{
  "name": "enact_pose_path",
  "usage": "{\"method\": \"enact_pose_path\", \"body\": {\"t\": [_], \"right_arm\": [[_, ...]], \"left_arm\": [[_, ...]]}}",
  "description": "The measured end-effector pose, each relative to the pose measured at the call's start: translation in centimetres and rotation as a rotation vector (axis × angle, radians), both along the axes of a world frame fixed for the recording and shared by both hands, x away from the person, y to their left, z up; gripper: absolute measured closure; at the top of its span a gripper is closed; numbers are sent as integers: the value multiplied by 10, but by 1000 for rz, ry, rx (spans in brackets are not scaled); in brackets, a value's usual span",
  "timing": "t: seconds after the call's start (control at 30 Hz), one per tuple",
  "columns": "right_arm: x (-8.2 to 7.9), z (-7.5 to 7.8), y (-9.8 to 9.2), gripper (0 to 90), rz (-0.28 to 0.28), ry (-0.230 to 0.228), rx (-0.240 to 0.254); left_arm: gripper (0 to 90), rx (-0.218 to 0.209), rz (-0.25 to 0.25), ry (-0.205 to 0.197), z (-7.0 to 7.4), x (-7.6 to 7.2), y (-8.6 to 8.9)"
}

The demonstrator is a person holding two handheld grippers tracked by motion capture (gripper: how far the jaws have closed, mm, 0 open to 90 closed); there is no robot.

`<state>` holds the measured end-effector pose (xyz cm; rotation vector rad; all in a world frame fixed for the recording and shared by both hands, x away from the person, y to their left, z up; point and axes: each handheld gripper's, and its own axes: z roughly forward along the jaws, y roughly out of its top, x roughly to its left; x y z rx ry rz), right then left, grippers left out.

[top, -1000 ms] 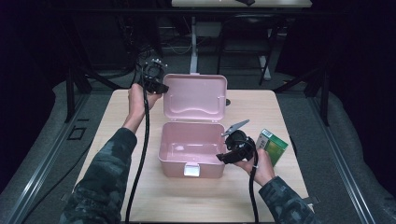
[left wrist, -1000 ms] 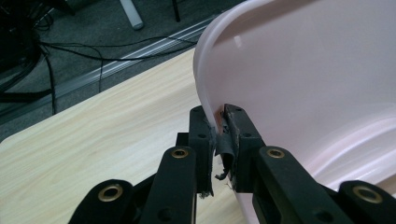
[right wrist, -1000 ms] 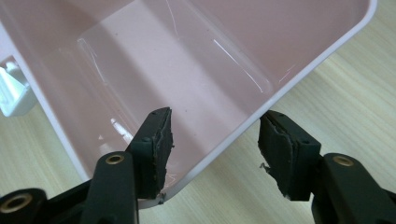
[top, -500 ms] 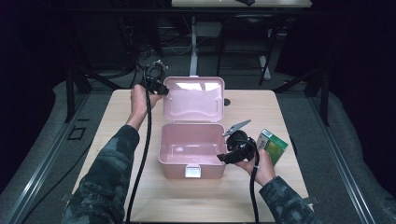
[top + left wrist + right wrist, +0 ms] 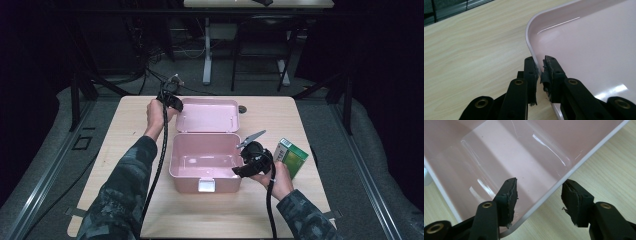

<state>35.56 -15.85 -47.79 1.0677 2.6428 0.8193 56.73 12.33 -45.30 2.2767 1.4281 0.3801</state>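
A pale pink plastic box (image 5: pixel 205 162) sits open on the wooden table (image 5: pixel 125 130), its lid (image 5: pixel 207 115) thrown back flat behind it — smooth, glossy, with rounded corners and a small whitish latch (image 5: pixel 206 185) on the front wall. The left gripper (image 5: pixel 539 72) is at the lid's far left corner, its jaws nearly together and pinching the lid's thin rim between the pads. The right gripper (image 5: pixel 539 195) straddles the box's right wall near the front corner: one jaw hangs inside the empty tub, the other outside over the table, both pads standing clear of the wall — a loose, unclenched hold. Just beyond that gripper lies a green carton (image 5: pixel 290 156).
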Motion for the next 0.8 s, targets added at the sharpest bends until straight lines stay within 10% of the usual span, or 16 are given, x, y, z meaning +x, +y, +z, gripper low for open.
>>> {"method": "enact_pose_path", "body": {"t": [0.53, 0.8], "right_arm": [[0, 0, -2, 467, -10, -13, 15], [-1, 0, -2, 479, -12, -16, 15]], "left_arm": [[777, -13, 33, 51, -13, 3, 2], [435, -24, 49, 30, -4, -4, 17]]}}
